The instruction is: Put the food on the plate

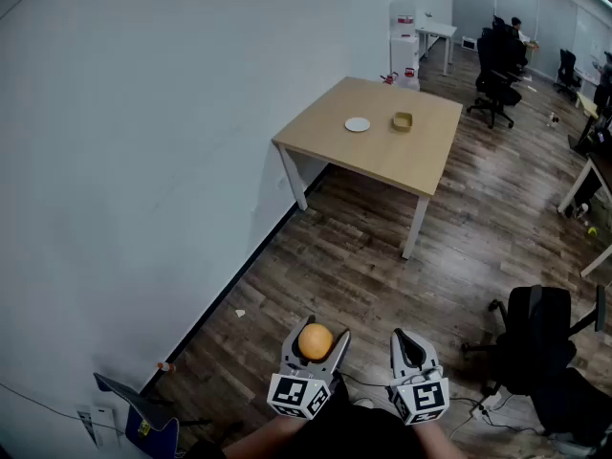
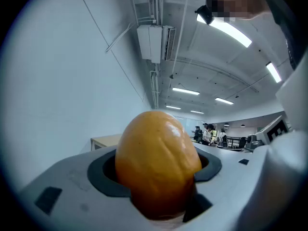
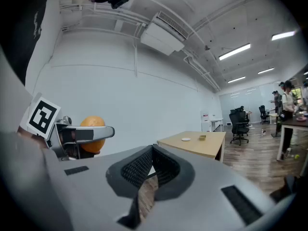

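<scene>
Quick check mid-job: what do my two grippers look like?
The left gripper and the right gripper are both light grey, with dark textured pads lining the jaws. Each carries a white cube printed with black square markers.

The head view looks steeply down from above, the table (image 1: 382,151) far ahead. Both gripper views sit low, tilted upward, sharing that far table.
</scene>
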Tool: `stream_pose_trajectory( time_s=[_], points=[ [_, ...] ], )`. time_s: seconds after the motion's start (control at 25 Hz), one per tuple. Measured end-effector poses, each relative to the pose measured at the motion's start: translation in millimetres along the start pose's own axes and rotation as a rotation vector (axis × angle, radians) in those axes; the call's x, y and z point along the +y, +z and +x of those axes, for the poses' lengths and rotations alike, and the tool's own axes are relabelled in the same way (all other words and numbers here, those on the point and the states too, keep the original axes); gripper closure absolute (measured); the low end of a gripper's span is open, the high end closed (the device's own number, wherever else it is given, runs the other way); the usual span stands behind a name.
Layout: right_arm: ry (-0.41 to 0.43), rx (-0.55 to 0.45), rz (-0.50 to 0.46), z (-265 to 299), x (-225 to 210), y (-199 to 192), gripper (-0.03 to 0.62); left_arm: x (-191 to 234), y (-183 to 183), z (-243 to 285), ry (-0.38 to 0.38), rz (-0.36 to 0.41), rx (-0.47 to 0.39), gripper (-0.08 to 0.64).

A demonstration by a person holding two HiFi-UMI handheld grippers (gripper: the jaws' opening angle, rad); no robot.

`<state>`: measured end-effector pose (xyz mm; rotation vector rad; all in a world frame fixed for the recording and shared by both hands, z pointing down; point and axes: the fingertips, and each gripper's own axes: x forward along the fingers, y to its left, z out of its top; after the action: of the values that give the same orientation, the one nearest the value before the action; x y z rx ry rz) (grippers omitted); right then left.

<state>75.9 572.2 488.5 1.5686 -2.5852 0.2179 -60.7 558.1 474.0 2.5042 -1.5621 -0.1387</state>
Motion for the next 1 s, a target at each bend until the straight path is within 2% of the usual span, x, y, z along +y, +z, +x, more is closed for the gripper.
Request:
stream_pose_trajectory(
  time_s=[0.28, 0.6, 0.76, 0.92, 1.0],
  points=[
    [0.001, -0.046, 0.122, 16, -15, 3, 0.532, 21, -4, 17, 0.018, -0.020, 0.021, 0.239],
    [0.001, 0.036, 0.109, 72, -42, -6, 0.532, 54, -15, 81, 0.003, -0.048, 0.025, 0.239],
    [0.019, 0.042, 0.116, 126, -54, -5, 0.532, 89, -20, 127, 0.002, -0.067, 0.028, 0.239],
    [0.028, 0.067, 0.060, 186, -69, 8, 0.532, 127, -14, 172, -0.002, -0.090, 0.038, 0.239],
    [0.030, 0.060, 0.067, 217, -75, 18, 0.532, 145, -12, 195, -0.002, -0.111, 0.050, 0.239]
  ],
)
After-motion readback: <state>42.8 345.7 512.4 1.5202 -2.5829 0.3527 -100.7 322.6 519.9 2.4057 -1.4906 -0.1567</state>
